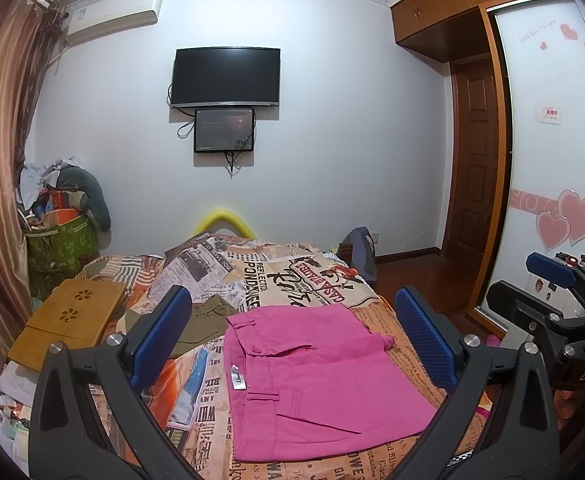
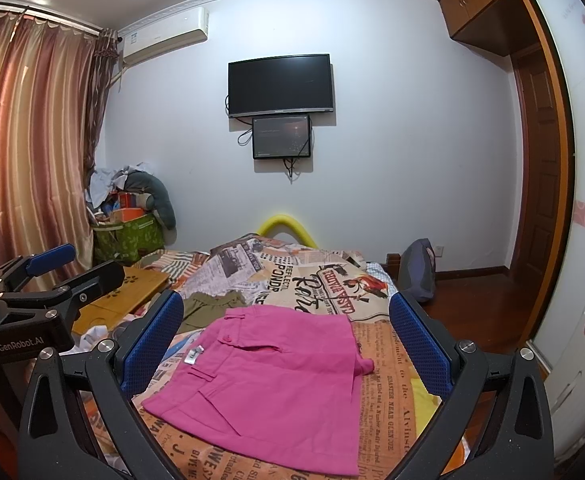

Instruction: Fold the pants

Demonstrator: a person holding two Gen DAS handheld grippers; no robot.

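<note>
Bed (image 1: 312,276) fills the lower half of both views, covered by a newspaper-print spread in orange, cream and black. Far wall carries a dark television (image 1: 226,76) with a smaller screen (image 1: 224,130) mounted just below it, cables hanging from both. Air conditioner (image 1: 114,16) sits high on the wall beside striped curtains (image 1: 0,140). Wardrobe with a heart-patterned sliding door (image 1: 556,160) stands along the right side of the room.

Pink pants (image 1: 312,380) lie flat on the bed's near end, folded into a compact rectangle, waistband and white label toward the left, one small flap of cloth sticking out at the right edge. Same pants (image 2: 268,392) in the right wrist view, again centred between the fingers.

Wooden lap tray (image 1: 68,324) rests on the bed's left side. Olive garment (image 1: 200,328) lies crumpled just beyond the pants' far left corner, touching or nearly so; cannot tell which. Green bag (image 1: 62,240) piled with clutter stands in the far left corner.

Left gripper (image 1: 292,340): blue-padded fingers spread wide, holding nothing, poised above the pants. Right gripper (image 2: 286,342): fingers likewise wide, empty, above the pants. Each gripper appears at the edge of the other's view.
</note>
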